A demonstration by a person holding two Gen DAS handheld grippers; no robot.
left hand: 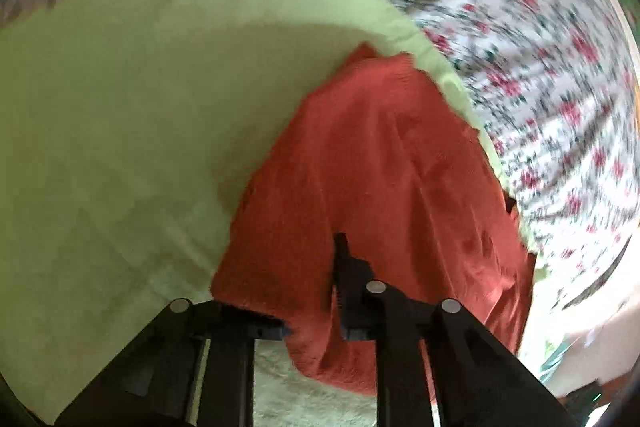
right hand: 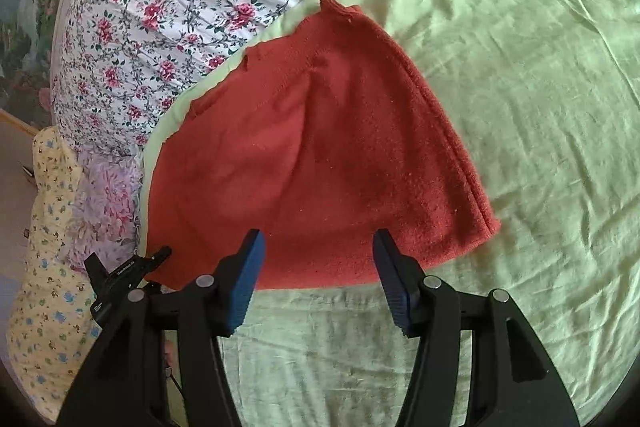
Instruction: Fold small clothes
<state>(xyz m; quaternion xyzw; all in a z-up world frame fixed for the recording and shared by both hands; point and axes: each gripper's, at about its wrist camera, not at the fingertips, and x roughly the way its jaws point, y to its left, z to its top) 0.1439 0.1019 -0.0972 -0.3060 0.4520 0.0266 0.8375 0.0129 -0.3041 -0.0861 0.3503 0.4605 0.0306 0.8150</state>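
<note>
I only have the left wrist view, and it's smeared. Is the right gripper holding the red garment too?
Observer: No. The right gripper is open at the near edge of the red garment, gripping nothing.
Operator: Where on the garment is my left gripper?
Observer: The left gripper is at the near left corner as the right wrist view shows it.
Operator: Is the rest lying flat?
Observer: Mostly flat on the green sheet; its right edge shows two layers.

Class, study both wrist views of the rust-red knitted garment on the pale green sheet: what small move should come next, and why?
Probably lower the open right gripper onto the near edge of the rust-red knitted garment and close. Its jaws stand apart above that edge, gripping nothing, while the left gripper seems already shut on the cloth's other side, lifted off the pale green sheet.
</note>
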